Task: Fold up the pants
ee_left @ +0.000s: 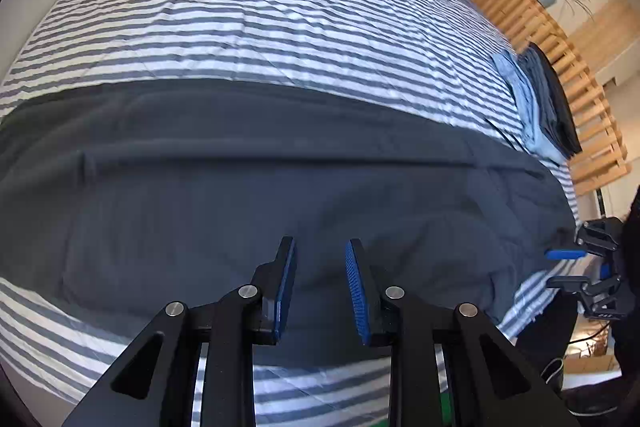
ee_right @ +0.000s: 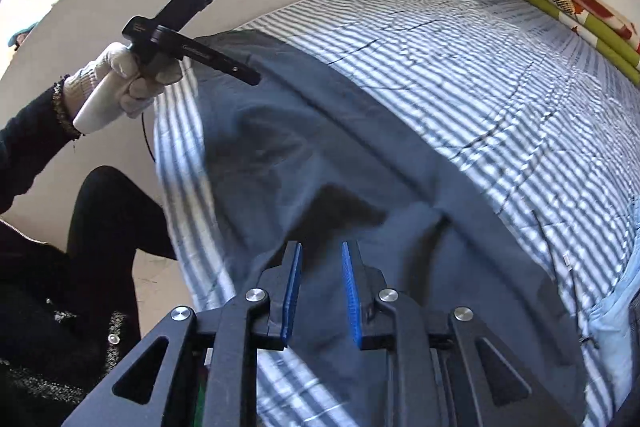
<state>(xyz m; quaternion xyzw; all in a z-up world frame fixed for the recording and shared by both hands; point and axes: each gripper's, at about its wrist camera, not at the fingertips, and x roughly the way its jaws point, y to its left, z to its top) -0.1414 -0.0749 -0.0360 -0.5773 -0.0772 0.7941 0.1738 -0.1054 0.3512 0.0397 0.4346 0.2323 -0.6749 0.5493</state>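
The dark blue pants lie spread flat across the near part of the bed, which carries a blue-and-white striped cover. In the left wrist view the garment runs as a wide band from the left edge of the picture to the right side of the bed. A long straight crease runs along its length.

The left tongs hang above the near edge of the pants. Their jaws stand apart with blue pads facing each other. Nothing lies between the pads; the tongs are released.

The right tongs also hang above the pants, over a wrinkled section of cloth. Their jaws stand apart and grasp nothing. In the left wrist view the right tongs appear at the right edge, beside the end of the garment.

In the right wrist view a gloved hand holds the handle of the left tongs above the far end of the pants.

A stack of folded clothes rests at the right edge of the bed, next to a wooden slatted panel. A folded green blanket lies at the far end of the bed.
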